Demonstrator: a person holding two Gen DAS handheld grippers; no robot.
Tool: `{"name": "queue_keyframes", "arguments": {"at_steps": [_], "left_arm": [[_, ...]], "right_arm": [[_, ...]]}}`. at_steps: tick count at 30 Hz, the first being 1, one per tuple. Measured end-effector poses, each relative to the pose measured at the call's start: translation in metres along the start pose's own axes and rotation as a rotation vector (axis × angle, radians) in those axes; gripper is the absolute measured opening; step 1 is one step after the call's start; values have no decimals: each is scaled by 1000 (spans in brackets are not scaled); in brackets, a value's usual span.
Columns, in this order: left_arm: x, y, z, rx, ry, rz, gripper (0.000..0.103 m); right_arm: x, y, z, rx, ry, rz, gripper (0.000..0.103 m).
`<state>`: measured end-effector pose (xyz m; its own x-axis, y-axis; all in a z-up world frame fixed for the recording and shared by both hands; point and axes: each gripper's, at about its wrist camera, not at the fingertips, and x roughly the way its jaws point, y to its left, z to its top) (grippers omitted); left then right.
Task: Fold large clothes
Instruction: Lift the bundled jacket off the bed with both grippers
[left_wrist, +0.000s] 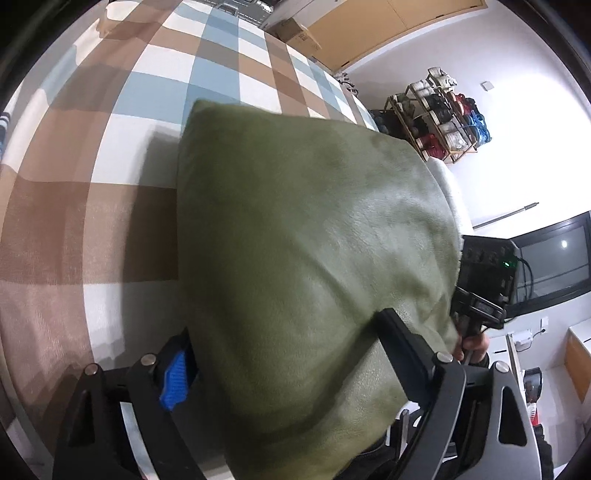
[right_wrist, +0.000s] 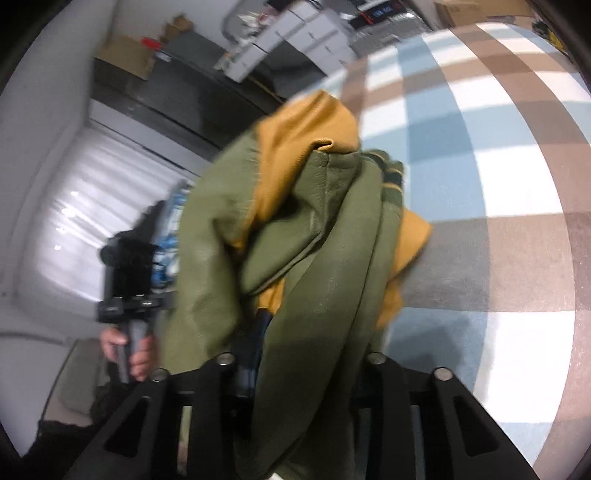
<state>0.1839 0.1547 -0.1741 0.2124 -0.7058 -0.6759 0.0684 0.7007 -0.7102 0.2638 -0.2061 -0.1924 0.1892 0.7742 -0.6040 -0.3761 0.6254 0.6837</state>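
L wrist view: our left gripper stands wide w/ a thick fold of the green garment between its fingers, bulging above the checked bedspread; can't tell if the pads press it. R wrist view: our right gripper is nearly closed, clamped on bunched green cloth w/ mustard lining, lifted over the same spread; a hand grips the other handle at left.

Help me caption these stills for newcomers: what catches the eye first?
A big olive-green garment fills the middle of both views, its mustard-yellow lining showing in the right wrist view. Beneath it spreads a checked bedcover in blue, brown and white. The right claw has the bunched fabric between its fingers.
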Motion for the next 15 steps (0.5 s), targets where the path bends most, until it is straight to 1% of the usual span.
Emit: {"name": "queue_keyframes", "arguments": {"at_steps": [3,4,6,7,8,9,10,11,12,13,15], "left_arm": [[-1,-10,-3,3,-22,0,86],[-2,-12,-4,3,-30,-2,86],[1,-11,-6,19,-31,7,86],[5,-8,-5,14,-27,7,86],[8,-4,-5,9,-20,6,86],[10,-1,-4,6,-16,0,86],[10,1,-4,2,-14,-9,86],[9,2,-3,2,-12,-12,86],[9,4,-3,4,-11,-14,86],[10,7,-2,0,-11,-21,86],[11,9,-2,-1,-11,-24,86]], "right_arm": [[-16,25,-6,-71,-33,-20,25],[-21,32,-9,-86,-40,-13,25],[-23,34,-14,-85,-27,-8,25],[-19,29,-16,-72,-4,-26,25],[-13,22,-19,-61,21,-66,26],[-3,22,-20,-55,39,-90,29],[4,14,-20,-26,77,-110,35],[8,6,-19,14,100,-113,39],[11,5,-14,36,110,-128,52],[11,4,-12,43,114,-144,57],[11,7,-11,34,111,-150,59]]}}
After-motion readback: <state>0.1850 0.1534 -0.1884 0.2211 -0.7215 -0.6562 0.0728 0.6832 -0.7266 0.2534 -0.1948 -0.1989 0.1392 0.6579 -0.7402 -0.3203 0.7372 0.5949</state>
